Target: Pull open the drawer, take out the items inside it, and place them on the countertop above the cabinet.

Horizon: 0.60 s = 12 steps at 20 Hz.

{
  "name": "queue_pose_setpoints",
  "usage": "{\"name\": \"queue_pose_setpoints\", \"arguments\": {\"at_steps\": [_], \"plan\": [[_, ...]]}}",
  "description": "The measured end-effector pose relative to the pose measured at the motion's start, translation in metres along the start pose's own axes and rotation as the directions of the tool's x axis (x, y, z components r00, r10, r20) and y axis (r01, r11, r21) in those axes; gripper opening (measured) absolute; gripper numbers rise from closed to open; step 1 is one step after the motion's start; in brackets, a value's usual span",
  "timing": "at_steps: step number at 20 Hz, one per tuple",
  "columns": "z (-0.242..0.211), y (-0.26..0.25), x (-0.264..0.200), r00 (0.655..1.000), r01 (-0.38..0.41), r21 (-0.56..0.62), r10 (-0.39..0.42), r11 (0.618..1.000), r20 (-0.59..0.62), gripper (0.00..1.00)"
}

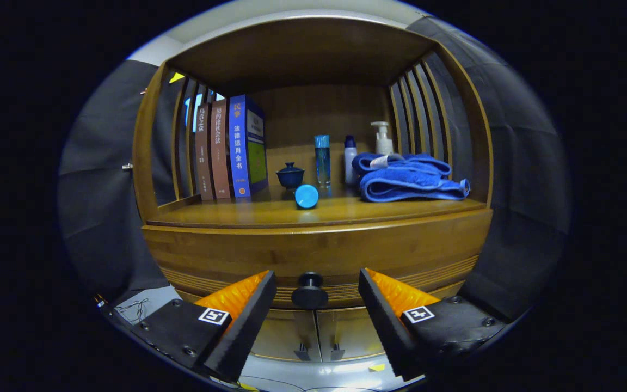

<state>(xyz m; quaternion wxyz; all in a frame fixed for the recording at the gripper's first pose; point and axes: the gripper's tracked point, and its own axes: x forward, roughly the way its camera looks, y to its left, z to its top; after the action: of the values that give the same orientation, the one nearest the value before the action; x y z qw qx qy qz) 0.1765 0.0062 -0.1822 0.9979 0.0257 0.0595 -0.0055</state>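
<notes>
While the gripper (316,302) is held level with the drawer front, its two fingers are spread wide apart and nothing is clamped between them. Between the fingertips, in the gap and just beyond them, the drawer knob (309,292) is seen: a dark, round, mushroom-shaped pull standing out from the wood. Neither finger is touching it; open room is left on both sides of the knob.

The drawer (319,256) is presented as a broad band of honey-coloured wood, with a grooved, ribbed strip along its lower edge where the knob is fixed. It is shut, its front lying flush with the cabinet face, so its contents cannot be seen. Below it, two cabinet doors (316,332) are met at a narrow middle seam, each fitted with a small dark handle.

Above the drawer, the countertop (270,213) is formed by a wooden shelf with a slightly raised front edge. At the far left, three upright books (230,147) are stood against slatted side rails. Near the middle, a small dark blue lidded cup (290,175) is set, with a round light blue cap (307,196) lying nearer the front edge and a slim clear blue bottle (322,160) behind it. To the right, a folded blue towel (411,177) is laid, with a white bottle (350,159) and a pump dispenser (382,138) behind it. Bare wood is left along the front of the countertop, widest between the books and the cap and in front of the towel.
</notes>
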Motion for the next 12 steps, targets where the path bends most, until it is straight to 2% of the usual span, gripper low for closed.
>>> {"name": "queue_pose_setpoints", "arguments": {"at_steps": [7, 12], "plan": [[0.059, -0.013, -0.080, 0.998, -0.042, 0.059, 0.039, 0.997, 0.055, 1.00], [0.096, -0.021, -0.130, 0.996, -0.036, 0.027, 0.034, 0.999, 0.079, 0.99]]}}
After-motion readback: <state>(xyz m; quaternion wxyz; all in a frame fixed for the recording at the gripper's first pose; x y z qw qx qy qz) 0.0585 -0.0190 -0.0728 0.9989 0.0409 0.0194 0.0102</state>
